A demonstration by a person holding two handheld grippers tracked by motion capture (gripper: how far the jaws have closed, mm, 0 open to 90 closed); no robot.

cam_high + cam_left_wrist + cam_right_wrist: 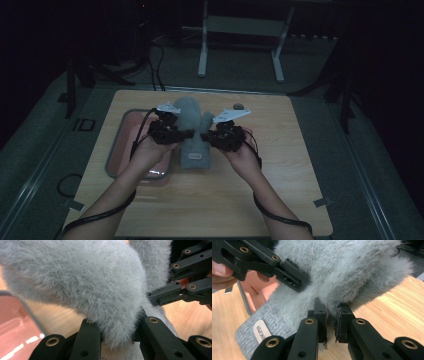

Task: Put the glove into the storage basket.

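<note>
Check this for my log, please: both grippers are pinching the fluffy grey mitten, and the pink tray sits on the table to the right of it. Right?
Not quite. Both the left gripper and right gripper do pinch the grey mitten, but the high view shows the pink tray on the table to the mitten's left, not its right.

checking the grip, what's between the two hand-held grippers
The grey mitten lies between the left hand-held gripper and right hand-held gripper; each is shut on its fuzzy fabric, seen in the high view.
</note>
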